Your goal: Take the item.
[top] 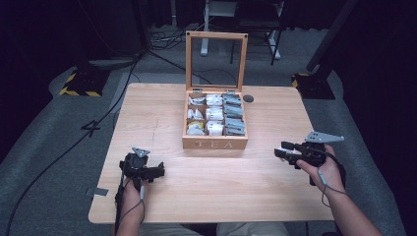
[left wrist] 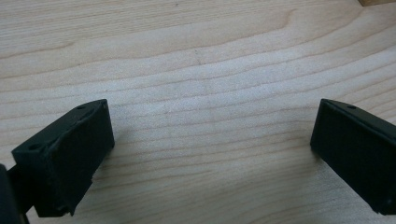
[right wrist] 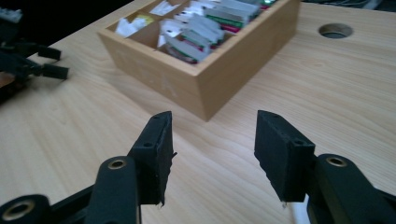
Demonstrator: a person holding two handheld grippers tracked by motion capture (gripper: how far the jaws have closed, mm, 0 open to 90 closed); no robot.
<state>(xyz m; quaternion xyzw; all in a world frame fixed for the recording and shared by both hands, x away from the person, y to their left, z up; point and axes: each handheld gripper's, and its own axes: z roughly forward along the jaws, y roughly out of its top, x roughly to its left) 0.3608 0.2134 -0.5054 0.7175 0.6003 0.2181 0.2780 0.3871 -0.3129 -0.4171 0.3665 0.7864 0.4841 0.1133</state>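
Observation:
A wooden tea box [top: 215, 143] marked TEA stands at the middle of the table, its glass-paned lid [top: 216, 60] upright. Several compartments hold white and grey tea bags [top: 214, 114]. My left gripper [top: 158, 173] rests low over the table's front left, open, with bare wood between its jaws [left wrist: 212, 140]. My right gripper [top: 280, 150] hovers at the front right, open and empty, facing the box's near corner [right wrist: 201, 88]. The right gripper view also shows the left gripper [right wrist: 51, 63] far off at the left edge.
A round cable hole [top: 248, 98] [right wrist: 335, 31] lies in the table behind the box on the right. Cables run across the grey floor [top: 44, 132] at the left. A white stand [top: 236, 19] and dark curtains are behind the table.

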